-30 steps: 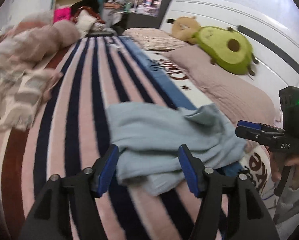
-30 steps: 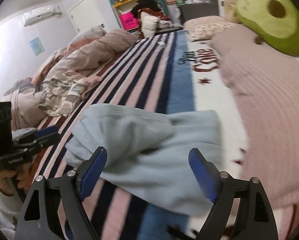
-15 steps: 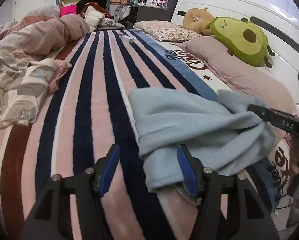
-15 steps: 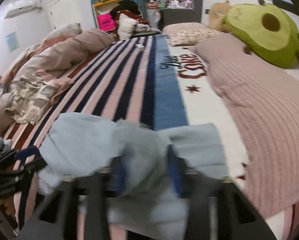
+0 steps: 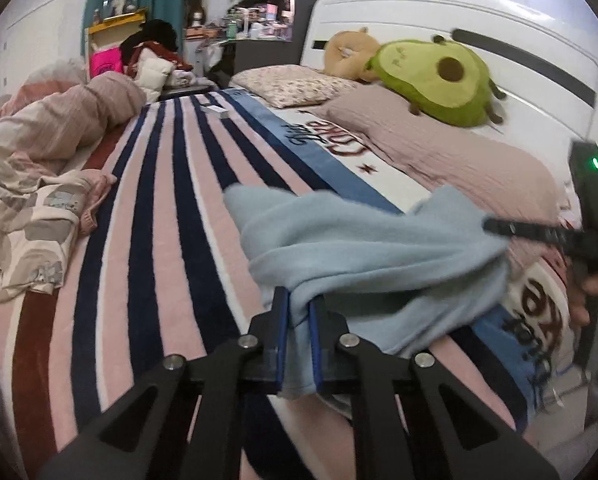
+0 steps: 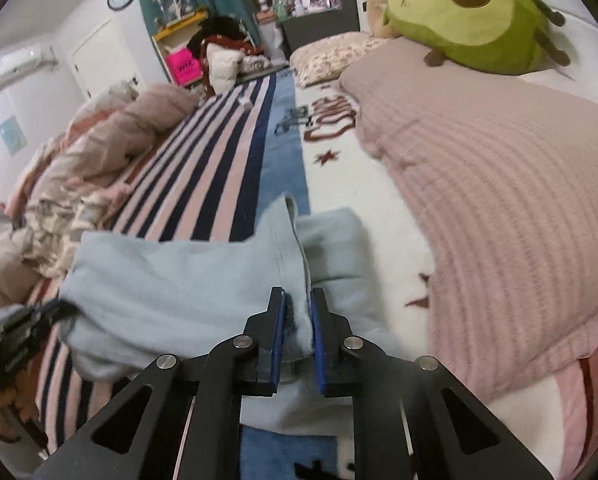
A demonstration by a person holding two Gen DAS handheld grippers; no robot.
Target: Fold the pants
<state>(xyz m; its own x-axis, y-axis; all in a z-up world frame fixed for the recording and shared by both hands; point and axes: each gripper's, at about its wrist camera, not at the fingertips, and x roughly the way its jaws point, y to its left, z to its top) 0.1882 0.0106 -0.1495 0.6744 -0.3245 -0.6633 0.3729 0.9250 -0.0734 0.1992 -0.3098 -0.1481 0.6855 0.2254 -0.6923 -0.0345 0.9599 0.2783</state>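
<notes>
My left gripper [image 5: 299,320] clamped on a bunched edge of the pants [image 5: 363,252] — soft pale-blue fleece, my right gripper [image 6: 297,320] pinching a seamed fold, pants [image 6: 187,284] crumpled on the fuzzy striped blanket [image 5: 167,216], ribbed pink pillow [image 6: 495,208] beside — plush avocado [image 5: 431,80] behind.

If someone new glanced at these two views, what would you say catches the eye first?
Probably the light blue pants, bunched at the near edge of the striped blanket, with the left gripper and the right gripper each clamped on a fold of them. Next comes the big green avocado plush, lying on the pink pillow by the white headboard.
</notes>
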